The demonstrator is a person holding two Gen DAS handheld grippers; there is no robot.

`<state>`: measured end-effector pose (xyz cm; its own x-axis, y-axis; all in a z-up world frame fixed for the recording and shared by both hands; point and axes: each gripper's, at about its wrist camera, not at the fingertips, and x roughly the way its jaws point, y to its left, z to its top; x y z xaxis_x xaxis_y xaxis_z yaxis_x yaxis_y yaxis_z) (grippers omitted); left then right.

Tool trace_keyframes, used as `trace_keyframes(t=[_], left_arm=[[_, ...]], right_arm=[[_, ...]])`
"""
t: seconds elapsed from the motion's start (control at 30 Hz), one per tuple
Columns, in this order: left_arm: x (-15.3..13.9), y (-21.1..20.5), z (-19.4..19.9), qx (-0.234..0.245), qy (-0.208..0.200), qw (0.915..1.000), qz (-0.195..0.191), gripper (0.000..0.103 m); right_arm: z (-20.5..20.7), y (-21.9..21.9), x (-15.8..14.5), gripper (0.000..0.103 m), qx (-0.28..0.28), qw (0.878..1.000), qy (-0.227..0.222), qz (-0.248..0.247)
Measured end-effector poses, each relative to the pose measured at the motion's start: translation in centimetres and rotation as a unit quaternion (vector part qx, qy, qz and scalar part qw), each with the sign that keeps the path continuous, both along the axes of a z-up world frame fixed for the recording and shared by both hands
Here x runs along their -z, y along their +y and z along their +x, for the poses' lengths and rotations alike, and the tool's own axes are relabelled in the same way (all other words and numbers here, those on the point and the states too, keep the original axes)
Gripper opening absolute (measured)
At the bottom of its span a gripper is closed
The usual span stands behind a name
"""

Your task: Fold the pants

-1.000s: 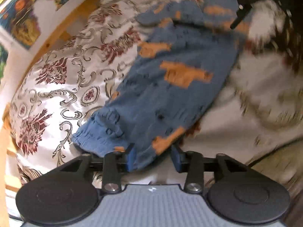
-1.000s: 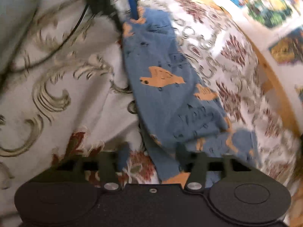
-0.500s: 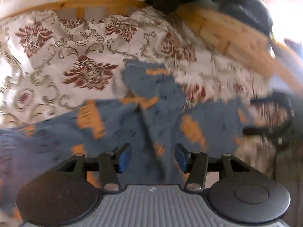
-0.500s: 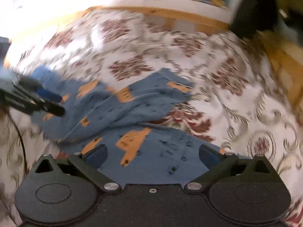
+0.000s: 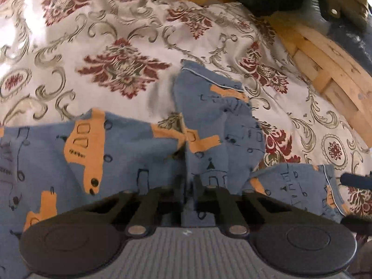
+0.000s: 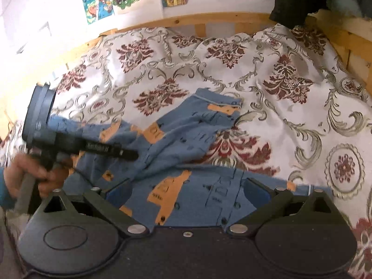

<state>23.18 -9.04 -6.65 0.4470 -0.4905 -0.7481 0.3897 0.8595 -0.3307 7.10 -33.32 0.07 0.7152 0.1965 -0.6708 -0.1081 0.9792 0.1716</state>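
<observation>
Left gripper [image 5: 187, 186] now pinching pants [image 5: 121, 153] at crotch fold, right gripper [image 6: 186, 193] spread wider over one leg; pants swung crosswise on bed [image 6: 290, 53], legs still unaligned

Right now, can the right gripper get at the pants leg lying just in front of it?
Probably yes. The right gripper is open, its jaws set wide over the near pants leg, with nothing lying between them. The left gripper is off to the side, pinching another fold.
</observation>
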Motion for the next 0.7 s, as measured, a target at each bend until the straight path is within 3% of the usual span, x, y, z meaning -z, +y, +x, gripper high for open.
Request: trace_keyframes(t=[0.17, 0.3, 0.4, 0.6, 0.7], left_arm=[[0.4, 0.4, -0.2, -0.009, 0.017, 0.9997, -0.017, 0.002], [0.4, 0.2, -0.2, -0.006, 0.016, 0.9997, -0.017, 0.002], [0.5, 0.0, -0.3, 0.001, 0.016, 0.9998, -0.015, 0.002], [0.7, -0.2, -0.1, 0.006, 0.022, 0.9995, -0.02, 0.002], [0.7, -0.1, -0.1, 0.006, 0.021, 0.9995, -0.021, 0.002]], right_arm=[[6.8, -0.1, -0.8, 0.09, -0.031, 0.999, 0.025, 0.006], [15.0, 0.7, -0.9, 0.069, -0.041, 0.997, 0.067, 0.002], [20.9, 2.1, -0.7, 0.062, -0.028, 0.993, 0.11, 0.013], [28.5, 5.1, 0.8, 0.06, -0.003, 0.977, 0.211, 0.023], [30.4, 6.7, 1.5, 0.065, -0.002, 0.969, 0.246, -0.011]])
